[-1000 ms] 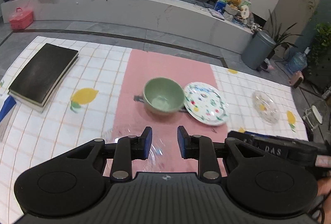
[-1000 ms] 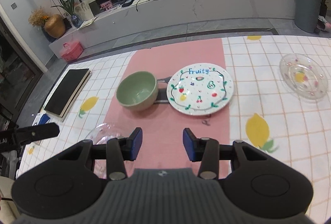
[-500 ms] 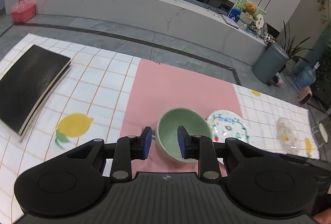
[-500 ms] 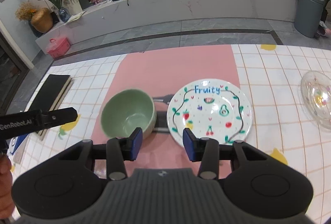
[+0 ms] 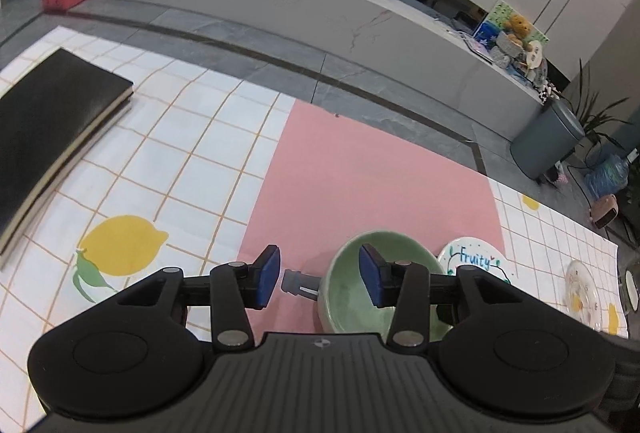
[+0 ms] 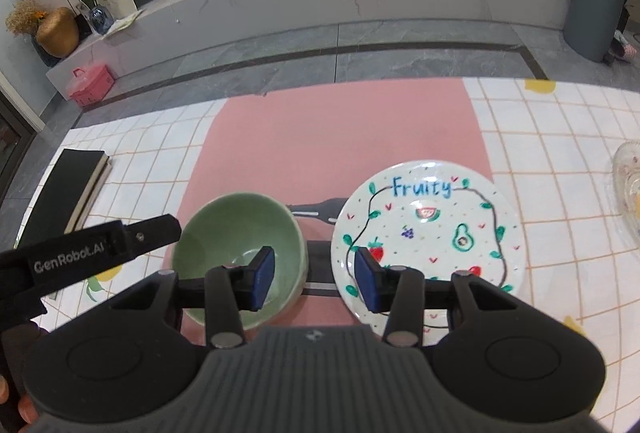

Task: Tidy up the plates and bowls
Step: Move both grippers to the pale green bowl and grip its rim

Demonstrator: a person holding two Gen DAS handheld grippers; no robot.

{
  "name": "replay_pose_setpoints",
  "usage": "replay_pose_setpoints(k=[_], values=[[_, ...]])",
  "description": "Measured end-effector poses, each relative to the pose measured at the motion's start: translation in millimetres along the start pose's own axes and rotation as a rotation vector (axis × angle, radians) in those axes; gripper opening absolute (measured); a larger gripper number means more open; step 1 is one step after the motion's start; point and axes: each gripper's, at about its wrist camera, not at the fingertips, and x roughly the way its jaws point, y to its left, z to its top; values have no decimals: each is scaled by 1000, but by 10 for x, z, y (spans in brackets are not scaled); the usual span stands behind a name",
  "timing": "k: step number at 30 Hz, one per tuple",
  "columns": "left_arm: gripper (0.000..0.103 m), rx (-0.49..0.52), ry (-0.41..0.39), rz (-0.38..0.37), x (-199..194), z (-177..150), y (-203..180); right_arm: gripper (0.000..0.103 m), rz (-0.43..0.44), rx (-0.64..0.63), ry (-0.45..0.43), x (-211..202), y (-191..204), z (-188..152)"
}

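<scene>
Now, left gripper (image 5: 319, 281): jaws wide, holding nothing — the blue pads straddle the left rim of the green bowl (image 5: 362, 285), one pad outside, one over the hollow.
Right gripper (image 6: 315, 279): also spread and empty, hovering over the gap between the bowl (image 6: 240, 253) and the painted plate (image 6: 428, 233); its right pad hangs above the plate's near-left edge.
Green bowl: upright on the pink mat (image 6: 340, 137), just left of the plate, apparently resting on a dark rack-like piece (image 6: 318, 211) whose shape I cannot make out.
Painted plate: flat, "Fruity" side up, partly on the mat.
Glass plate (image 6: 629, 193): well apart on the right, on the lemon-print cloth (image 6: 560, 137).
Off to the left: a black book (image 5: 52, 121), not part of the job.
Progress: early, by my judgement — nothing is stacked or gripped; bowl, painted plate and glass plate all lie separate.
Left to do: close on the bowl's rim, then gather the dishes together.
</scene>
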Motion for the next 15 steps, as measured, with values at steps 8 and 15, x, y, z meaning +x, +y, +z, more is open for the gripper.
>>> replay_pose_setpoints(k=[8, 15], values=[[50, 34, 46, 26, 196, -13, -89, 20, 13, 24, 43, 192, -23, 2], [22, 50, 90, 50, 317, -74, -113, 9, 32, 16, 37, 241, 32, -41]])
